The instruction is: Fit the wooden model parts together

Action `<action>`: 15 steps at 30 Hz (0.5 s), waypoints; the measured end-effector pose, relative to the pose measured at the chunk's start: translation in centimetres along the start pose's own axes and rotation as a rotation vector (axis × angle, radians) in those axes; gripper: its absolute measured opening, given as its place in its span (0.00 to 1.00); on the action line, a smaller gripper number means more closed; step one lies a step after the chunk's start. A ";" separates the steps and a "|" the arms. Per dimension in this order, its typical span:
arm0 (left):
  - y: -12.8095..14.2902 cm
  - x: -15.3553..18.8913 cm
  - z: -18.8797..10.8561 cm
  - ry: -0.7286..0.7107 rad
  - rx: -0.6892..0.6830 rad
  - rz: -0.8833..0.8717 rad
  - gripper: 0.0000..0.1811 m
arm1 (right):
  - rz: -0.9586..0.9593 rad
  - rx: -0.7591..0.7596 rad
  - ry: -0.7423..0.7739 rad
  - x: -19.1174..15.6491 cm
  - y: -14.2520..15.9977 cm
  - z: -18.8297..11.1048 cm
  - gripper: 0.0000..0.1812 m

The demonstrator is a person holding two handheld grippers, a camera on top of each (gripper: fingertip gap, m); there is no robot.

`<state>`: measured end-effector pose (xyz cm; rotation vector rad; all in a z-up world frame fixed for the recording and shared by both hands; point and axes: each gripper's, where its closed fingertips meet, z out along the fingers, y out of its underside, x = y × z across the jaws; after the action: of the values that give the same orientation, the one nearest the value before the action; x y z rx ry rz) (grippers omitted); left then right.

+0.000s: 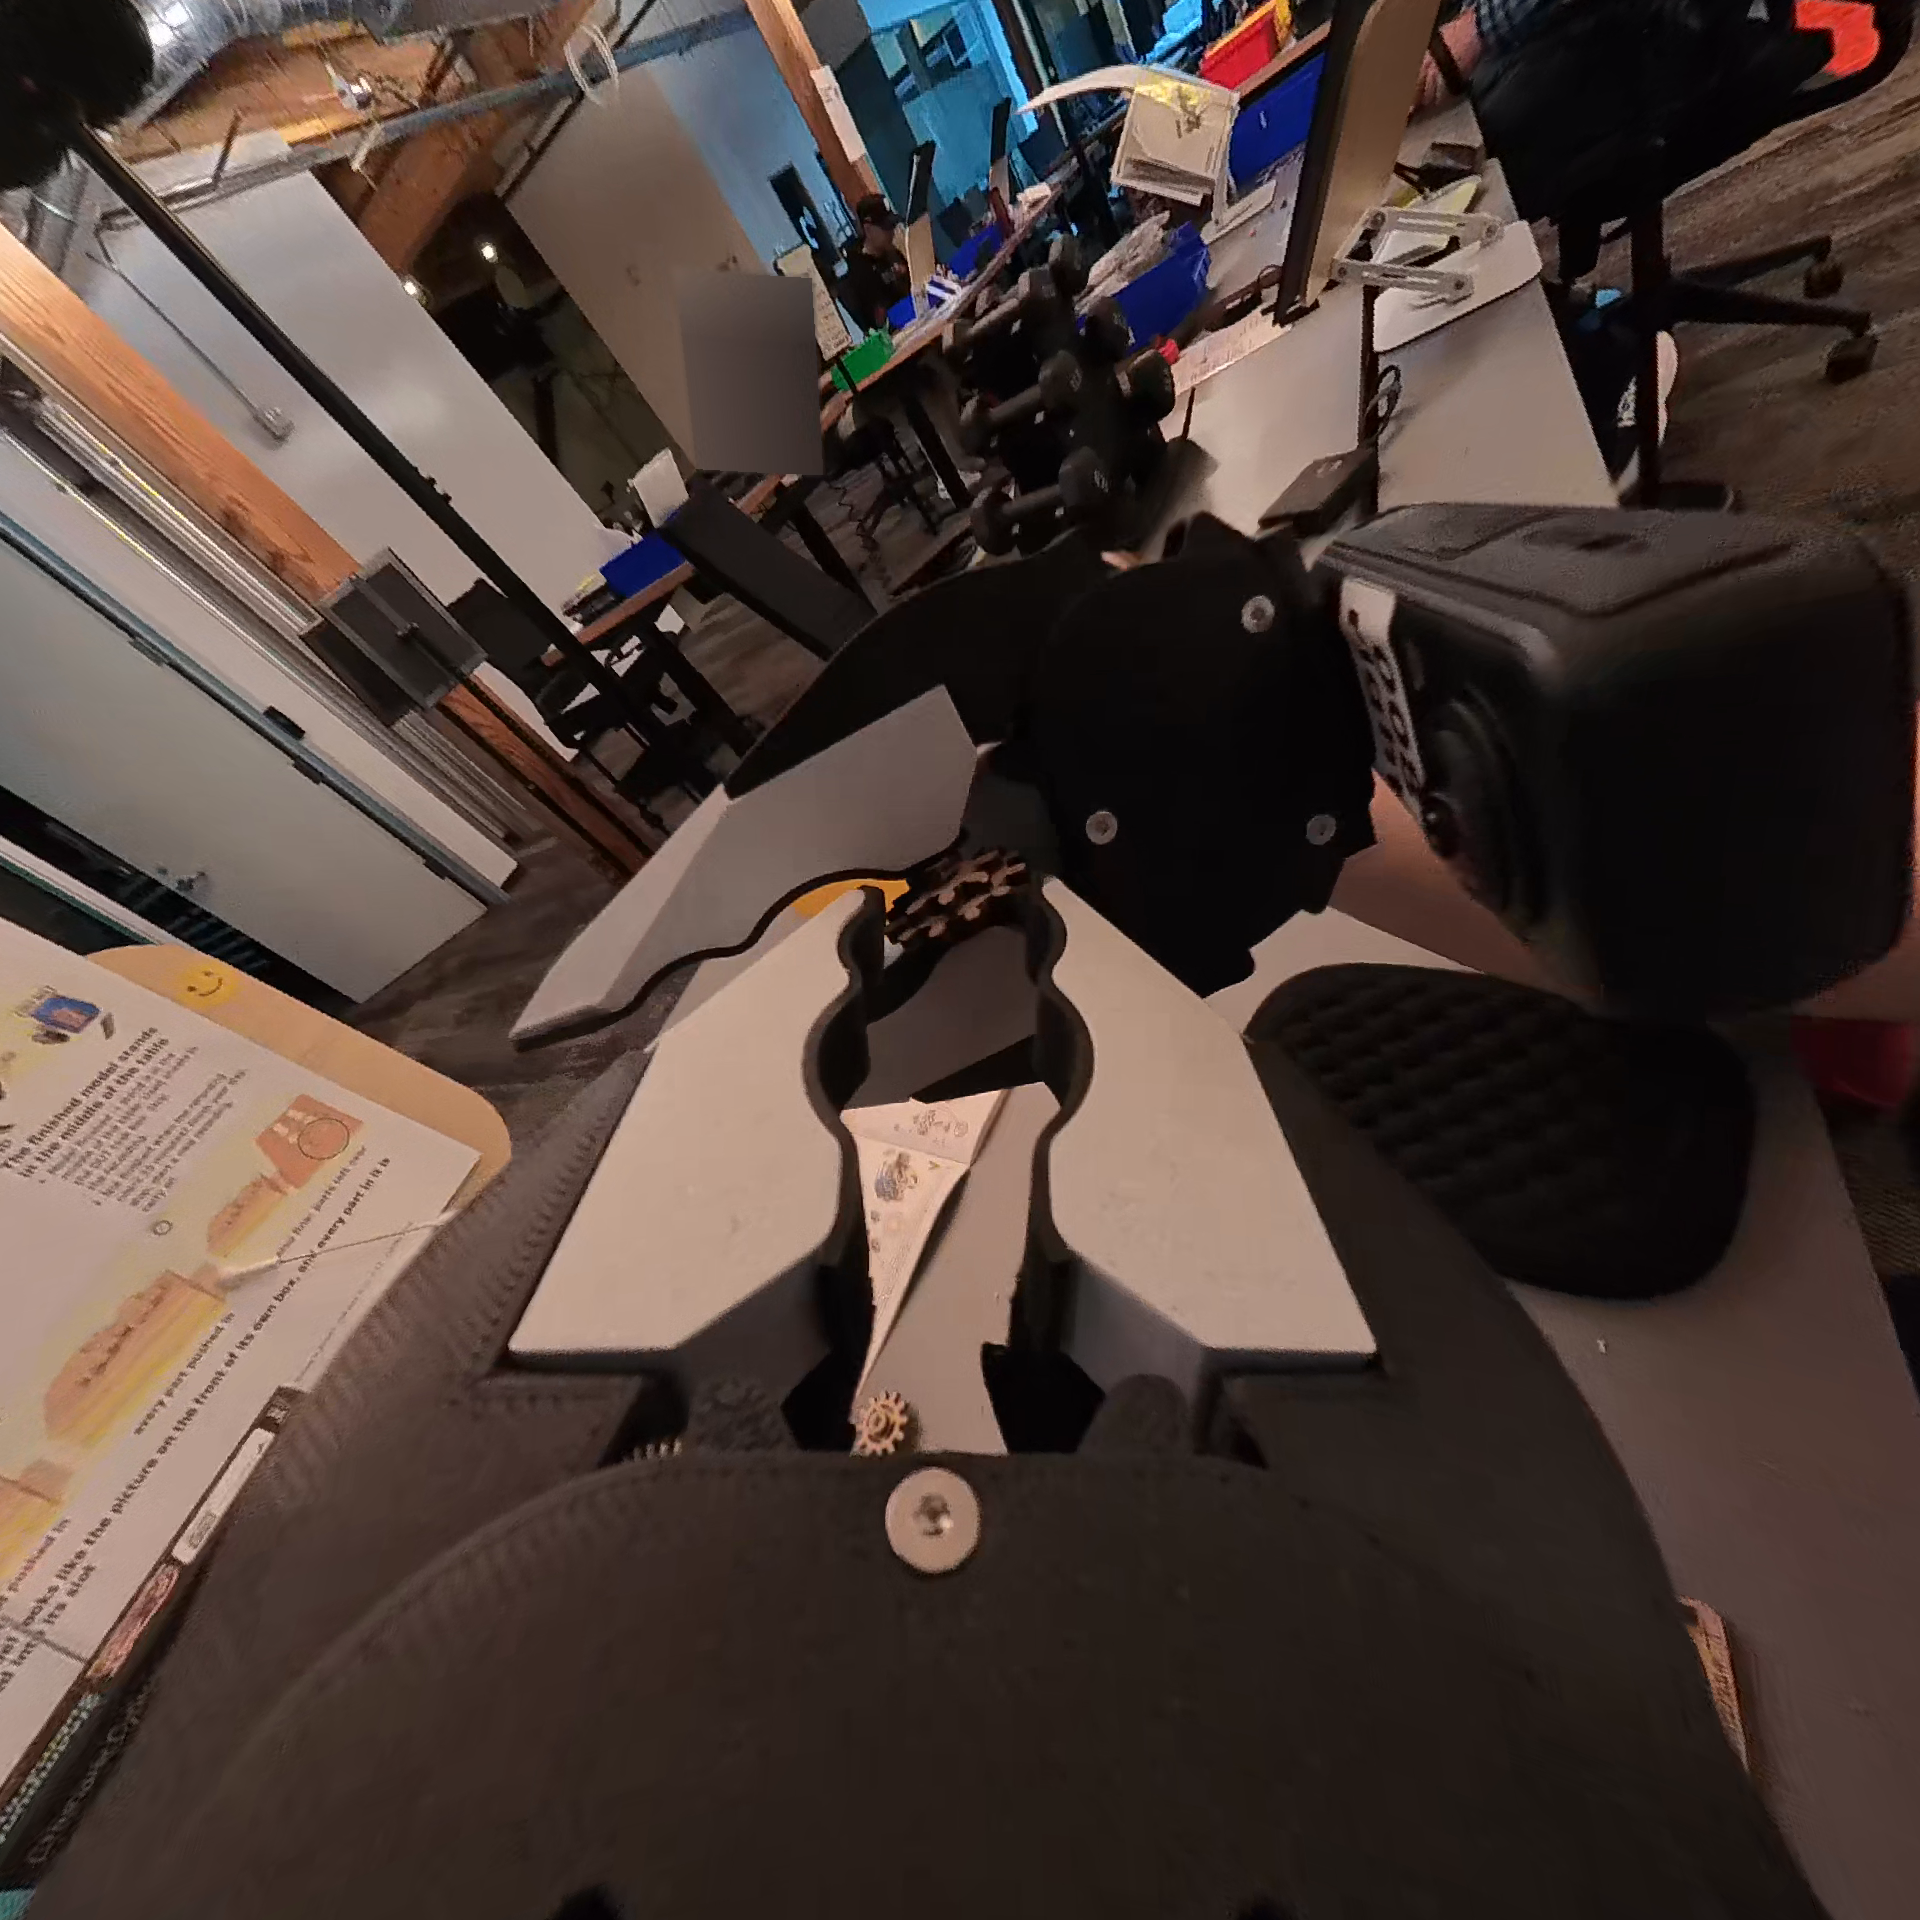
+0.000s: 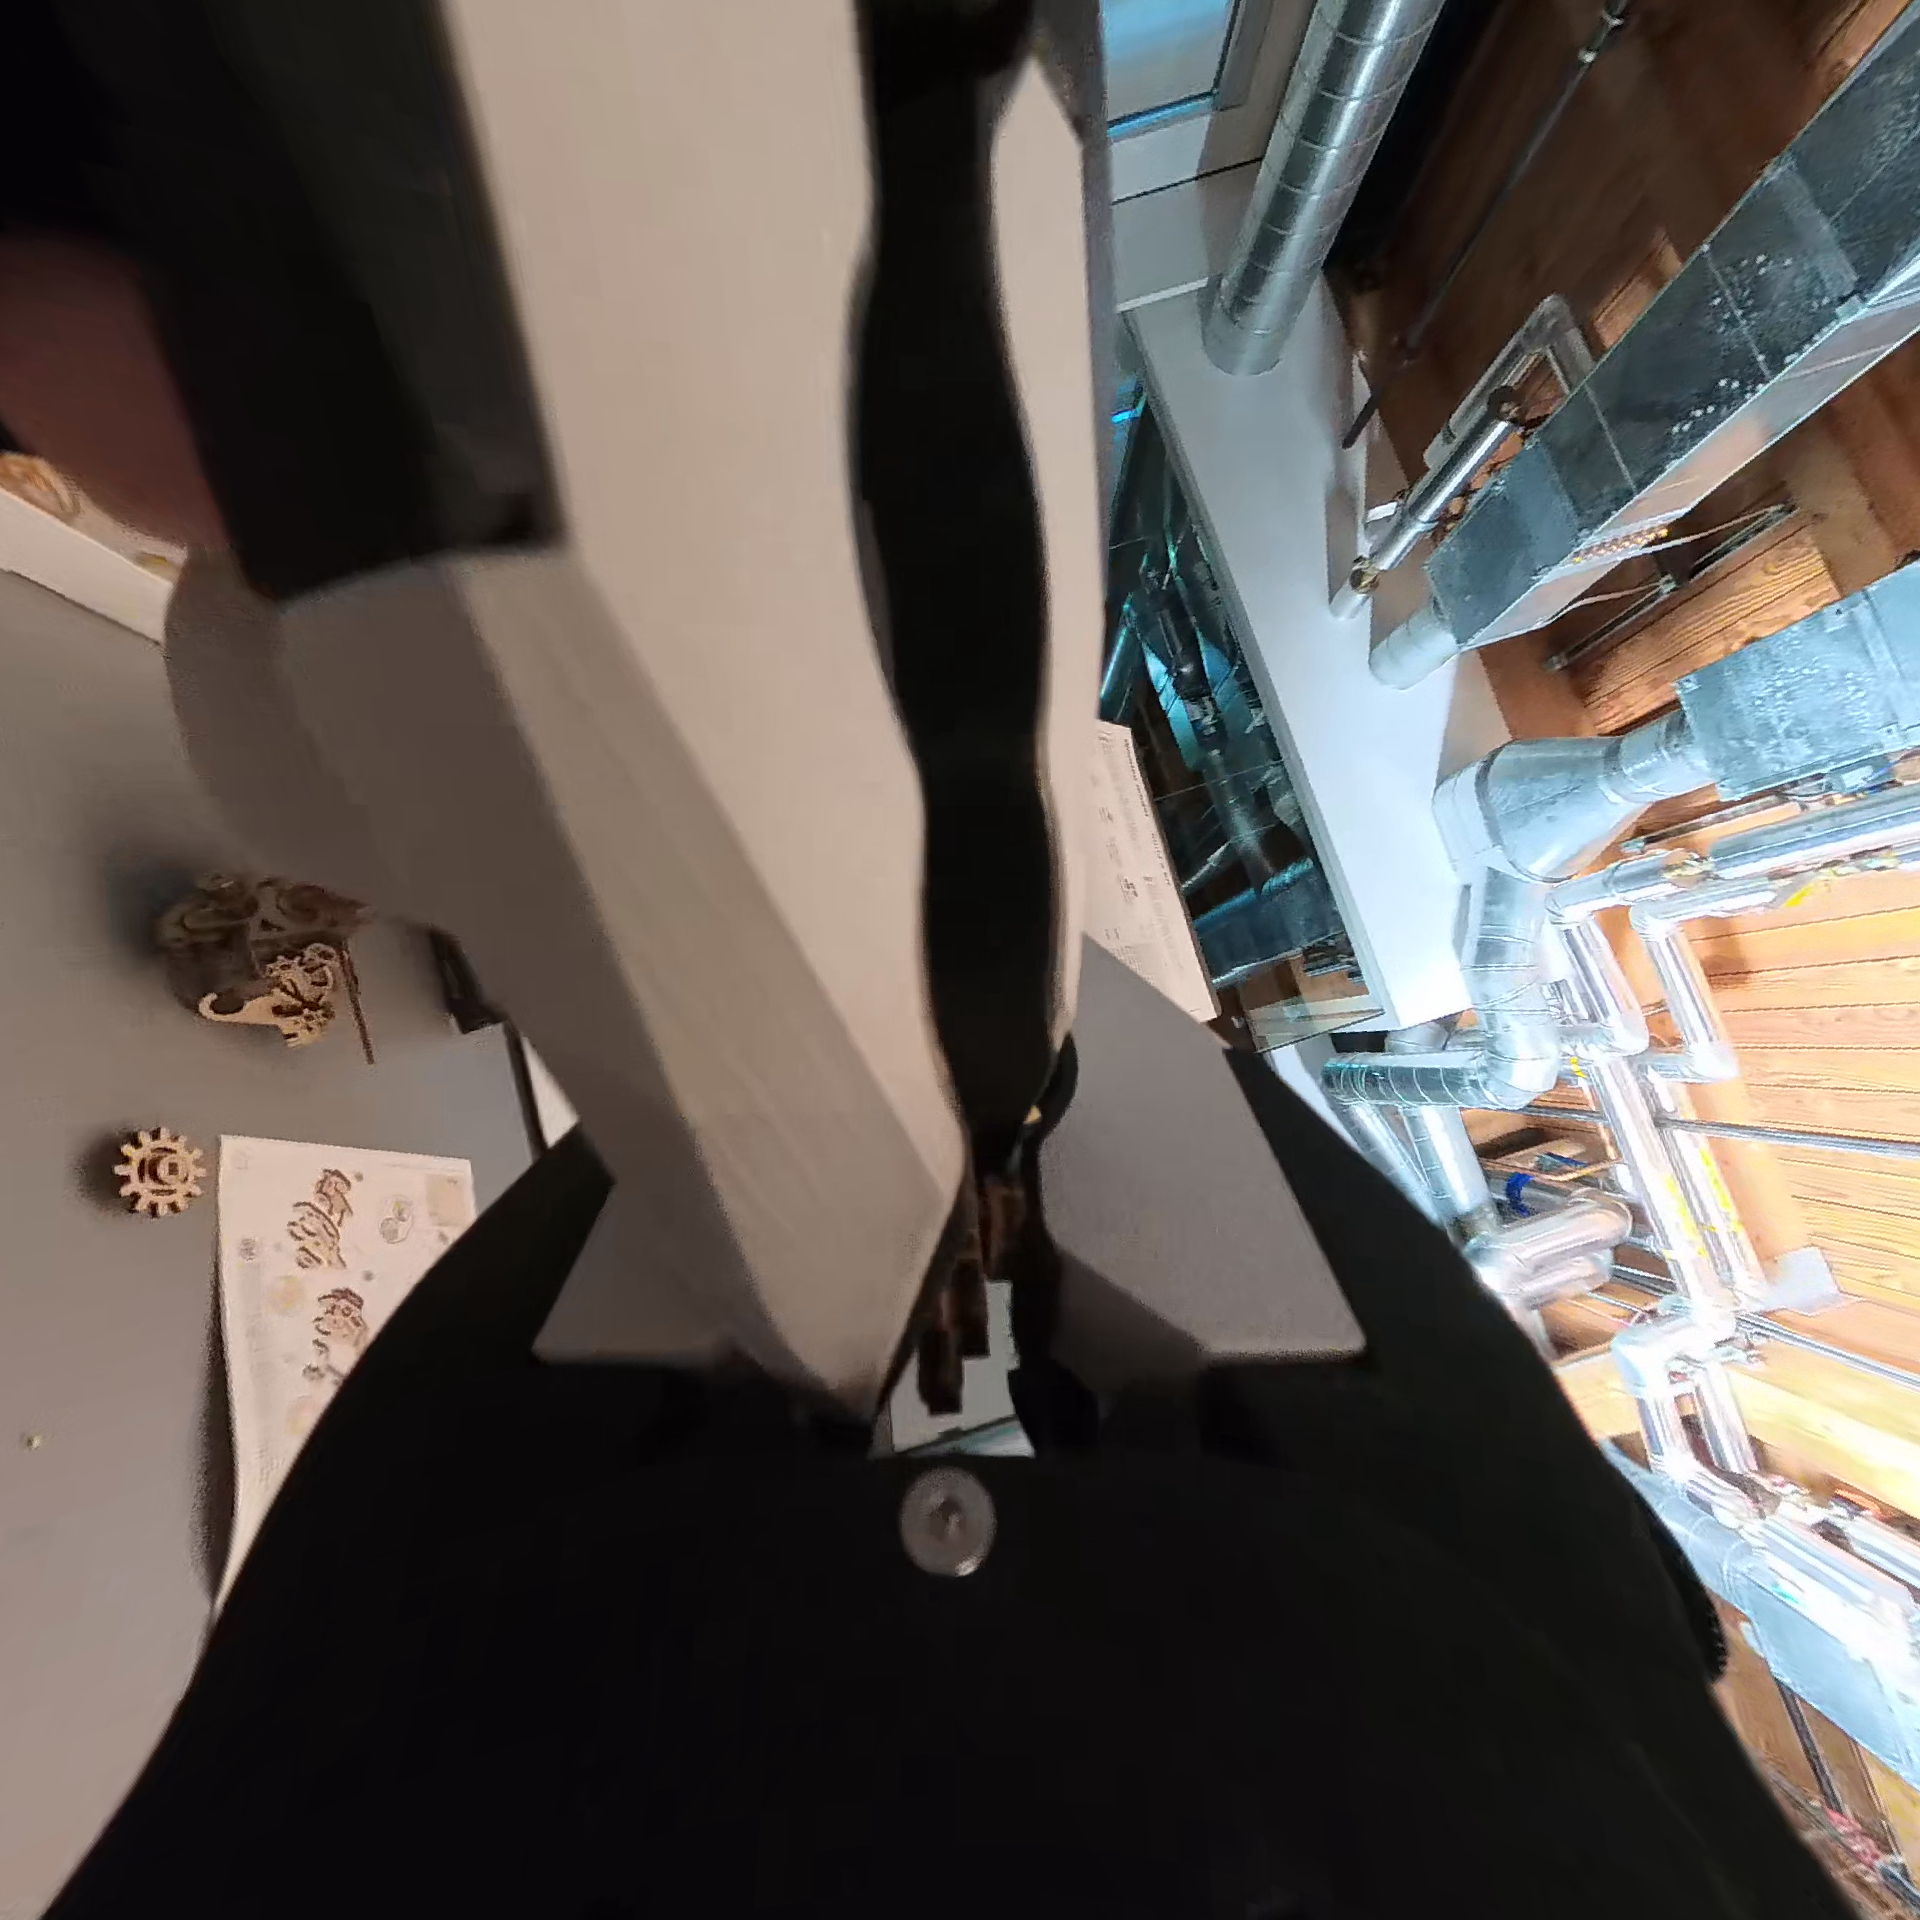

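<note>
Both grippers, left [image 1: 951,935] and right [image 2: 977,1278], pinch one dark gear [image 1: 961,909] between them; printed sheet [image 1: 187,1247] at table's [image 1: 1714,1455] left edge.

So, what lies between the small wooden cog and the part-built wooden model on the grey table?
Nothing: in the right wrist view the grey table is bare between the small wooden cog and the part-built wooden model.
</note>
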<state>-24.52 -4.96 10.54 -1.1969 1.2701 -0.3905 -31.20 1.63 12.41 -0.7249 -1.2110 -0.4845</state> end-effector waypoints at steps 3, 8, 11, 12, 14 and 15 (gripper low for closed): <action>0.2 0.0 0.1 0.005 -0.012 -0.010 0.14 | -0.033 -0.007 0.016 0.0 0.1 0.1 0.95; 0.5 0.1 0.2 0.024 -0.025 -0.025 0.13 | -0.058 -0.018 0.010 -0.3 0.3 0.3 0.89; 0.4 0.1 0.1 0.024 -0.022 -0.015 0.13 | -0.053 -0.018 0.011 -0.2 0.2 0.2 0.93; 0.3 0.1 0.1 0.022 -0.016 -0.012 0.13 | -0.042 -0.017 0.011 -0.1 0.2 0.2 0.94; 0.3 -0.1 0.0 -0.001 -0.016 0.022 0.12 | -0.031 -0.037 0.012 0.0 0.5 0.3 0.90; 0.4 -0.4 -0.1 -0.022 -0.021 0.049 0.13 | -0.030 -0.046 0.010 0.0 0.6 0.3 0.88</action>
<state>-24.92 -4.55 10.46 -1.1827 1.2854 -0.3278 -30.97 2.29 12.29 -0.7434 -1.2059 -0.5415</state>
